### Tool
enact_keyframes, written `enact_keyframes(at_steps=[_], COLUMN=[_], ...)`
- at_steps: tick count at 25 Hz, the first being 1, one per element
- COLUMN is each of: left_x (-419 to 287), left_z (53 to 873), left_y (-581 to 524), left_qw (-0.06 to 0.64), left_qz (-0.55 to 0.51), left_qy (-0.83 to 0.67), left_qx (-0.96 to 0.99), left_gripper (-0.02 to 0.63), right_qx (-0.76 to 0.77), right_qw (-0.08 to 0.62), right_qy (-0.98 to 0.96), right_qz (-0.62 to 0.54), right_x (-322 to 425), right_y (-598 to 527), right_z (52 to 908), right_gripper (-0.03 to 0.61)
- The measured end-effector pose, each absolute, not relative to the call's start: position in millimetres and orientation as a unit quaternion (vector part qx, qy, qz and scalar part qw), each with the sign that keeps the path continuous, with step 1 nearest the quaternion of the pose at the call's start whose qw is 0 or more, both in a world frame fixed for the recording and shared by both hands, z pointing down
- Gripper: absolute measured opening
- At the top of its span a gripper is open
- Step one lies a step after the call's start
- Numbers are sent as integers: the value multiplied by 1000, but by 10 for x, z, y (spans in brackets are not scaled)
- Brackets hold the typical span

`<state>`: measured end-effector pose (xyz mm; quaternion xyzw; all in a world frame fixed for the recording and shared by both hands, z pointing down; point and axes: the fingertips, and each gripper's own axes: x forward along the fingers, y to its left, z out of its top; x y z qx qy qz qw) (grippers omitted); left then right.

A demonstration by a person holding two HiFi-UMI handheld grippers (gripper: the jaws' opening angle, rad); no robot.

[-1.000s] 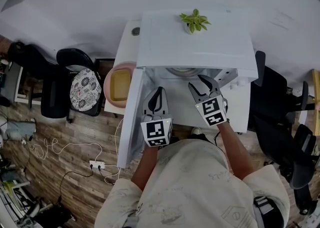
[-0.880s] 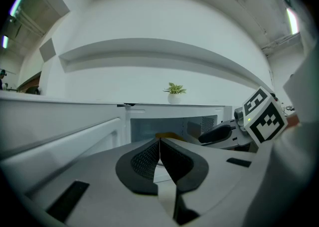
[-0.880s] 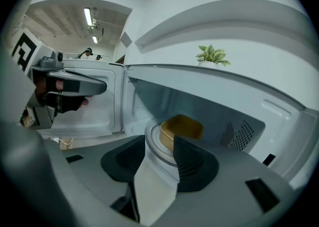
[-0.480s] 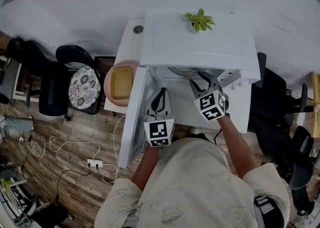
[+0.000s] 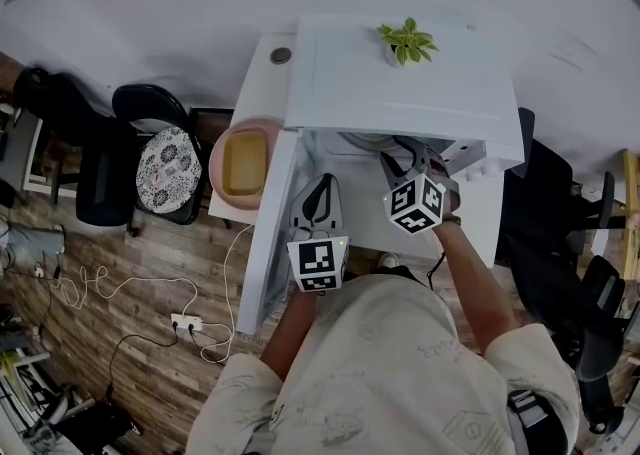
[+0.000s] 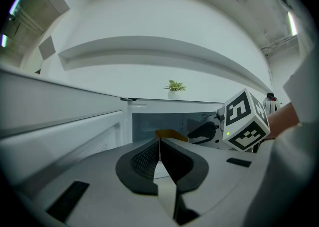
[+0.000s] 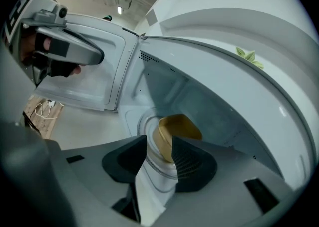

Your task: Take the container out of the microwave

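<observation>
The white microwave stands with its door swung open to the left. Inside, a yellow container sits on the glass turntable. My right gripper is open and reaches into the cavity. The container's near rim shows in the gap between its jaws, and the pads do not press on it. In the head view the right gripper is under the microwave's top edge. My left gripper is shut and empty, held in front of the opening. From the left gripper view, the container peeks over its jaws.
A small potted plant stands on the microwave. A pink basin with a yellow tray sits left of the door. A chair with a patterned cushion is further left, black chairs are on the right, and cables lie on the wood floor.
My right gripper has rolled and moved a little deeper and lower into the microwave opening. The left gripper has stayed where it was.
</observation>
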<state>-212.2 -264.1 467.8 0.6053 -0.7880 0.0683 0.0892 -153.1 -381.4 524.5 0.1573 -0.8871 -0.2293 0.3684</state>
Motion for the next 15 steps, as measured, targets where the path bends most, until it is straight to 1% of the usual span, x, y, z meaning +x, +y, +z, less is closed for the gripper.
enact_keyframes(at_steps=[8, 15], left_x=[-2140, -2167], left_z=[4708, 4710], left_y=[-2606, -2579], left_qw=[93, 92], left_qz=[68, 67], left_qy=[-790, -791], left_qx=[603, 600], left_gripper=[11, 11], right_qx=[129, 111], right_qw=[417, 443], right_qy=[-826, -802], right_qz=[-356, -384], right_x=[-1628, -1683], right_y=[-3893, -3913], right_z=[5407, 5558], right_gripper=[175, 175])
